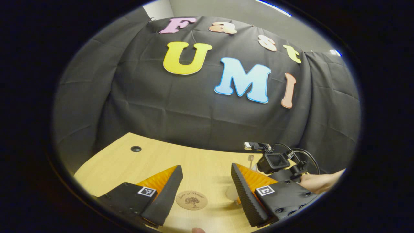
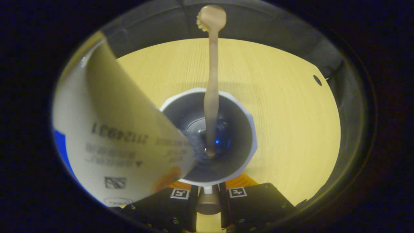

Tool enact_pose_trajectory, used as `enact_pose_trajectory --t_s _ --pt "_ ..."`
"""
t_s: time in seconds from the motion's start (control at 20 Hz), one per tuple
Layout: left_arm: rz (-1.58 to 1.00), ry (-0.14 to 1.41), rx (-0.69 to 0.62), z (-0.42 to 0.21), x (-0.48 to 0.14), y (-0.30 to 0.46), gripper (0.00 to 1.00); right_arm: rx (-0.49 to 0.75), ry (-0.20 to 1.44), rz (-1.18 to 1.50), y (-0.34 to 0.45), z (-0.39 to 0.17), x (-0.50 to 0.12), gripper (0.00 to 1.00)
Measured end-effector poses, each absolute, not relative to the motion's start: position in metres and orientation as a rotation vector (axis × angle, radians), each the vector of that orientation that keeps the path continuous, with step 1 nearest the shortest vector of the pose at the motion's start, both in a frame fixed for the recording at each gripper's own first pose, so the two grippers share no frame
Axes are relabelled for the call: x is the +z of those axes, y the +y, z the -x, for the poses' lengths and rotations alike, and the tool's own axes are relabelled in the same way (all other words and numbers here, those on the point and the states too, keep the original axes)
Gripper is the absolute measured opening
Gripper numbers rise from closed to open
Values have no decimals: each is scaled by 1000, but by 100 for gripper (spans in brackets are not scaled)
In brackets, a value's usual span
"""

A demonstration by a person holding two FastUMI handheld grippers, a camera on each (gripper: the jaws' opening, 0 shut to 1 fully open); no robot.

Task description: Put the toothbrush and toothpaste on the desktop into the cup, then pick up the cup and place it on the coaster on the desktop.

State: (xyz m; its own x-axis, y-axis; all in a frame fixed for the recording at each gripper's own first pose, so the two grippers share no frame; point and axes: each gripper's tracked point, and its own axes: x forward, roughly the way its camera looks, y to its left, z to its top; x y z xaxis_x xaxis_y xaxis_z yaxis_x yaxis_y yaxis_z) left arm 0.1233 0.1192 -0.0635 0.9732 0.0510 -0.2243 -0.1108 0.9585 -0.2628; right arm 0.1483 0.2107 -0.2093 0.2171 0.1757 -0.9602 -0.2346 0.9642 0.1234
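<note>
I am holding the right tool (image 2: 207,191) closed on the cup's (image 2: 226,106) handle. The toothbrush (image 2: 212,81) and toothpaste (image 2: 119,129) are standing in the cup, the brush upright with bristles topmost. My left tool (image 1: 205,181) is hanging open above the coaster (image 1: 191,200) on the bench (image 1: 200,158). Loading looks done; next I judge the cup needs carrying to the coaster.

Demo booth: cloth backdrop (image 1: 194,106), wood desk (image 1: 200,161).
</note>
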Motion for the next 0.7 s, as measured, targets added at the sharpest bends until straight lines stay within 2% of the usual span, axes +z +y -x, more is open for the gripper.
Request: enact_pose_trajectory --t_s 0.7 --pt "287 199 199 -62 -53 167 98 439 1271 105 278 -123 -177 28"
